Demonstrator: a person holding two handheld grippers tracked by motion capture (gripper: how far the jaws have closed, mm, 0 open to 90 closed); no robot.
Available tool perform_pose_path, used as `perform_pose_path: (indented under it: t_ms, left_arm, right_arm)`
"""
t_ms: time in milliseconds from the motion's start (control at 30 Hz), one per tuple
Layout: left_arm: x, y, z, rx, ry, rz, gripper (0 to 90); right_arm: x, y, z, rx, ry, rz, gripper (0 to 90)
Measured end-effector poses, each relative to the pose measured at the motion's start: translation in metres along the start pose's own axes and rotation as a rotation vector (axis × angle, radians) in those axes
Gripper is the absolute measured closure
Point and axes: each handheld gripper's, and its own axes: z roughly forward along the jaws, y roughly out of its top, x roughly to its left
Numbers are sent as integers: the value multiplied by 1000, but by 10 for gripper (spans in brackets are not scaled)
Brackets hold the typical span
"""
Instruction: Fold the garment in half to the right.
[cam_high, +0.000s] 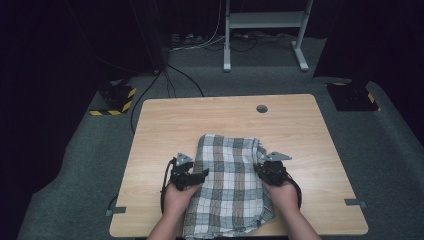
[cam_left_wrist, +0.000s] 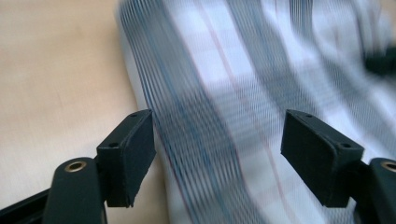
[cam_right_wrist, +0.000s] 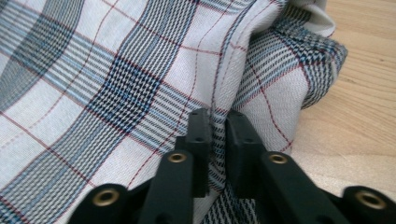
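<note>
Checked cloth (cam_high: 227, 185) sits bunched at lower centre of the frame; my right gripper (cam_right_wrist: 217, 140) pinches a fold, left gripper (cam_left_wrist: 217, 154) spread over its edge, folding barely begun

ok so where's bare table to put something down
Free: the far strip of the table between the checked cloth and the round hole, plus both side margins. Crowded: the near middle, where the left gripper and right gripper flank the cloth.

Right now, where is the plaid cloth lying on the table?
In the high view the plaid cloth lies on the near half of the wooden table, between the left gripper and right gripper, its near end hanging over the front edge.
</note>
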Motion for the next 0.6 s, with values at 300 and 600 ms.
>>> perform_pose_path:
  t_ms: [300,600]
  left_arm:
    - [29,62,32,-22,45,-82,252]
    - [32,69,64,66,116,-58,265]
  right_arm:
    - [-14,29,-14,-71,3,33,648]
    - [-19,65,23,-17,-89,44,666]
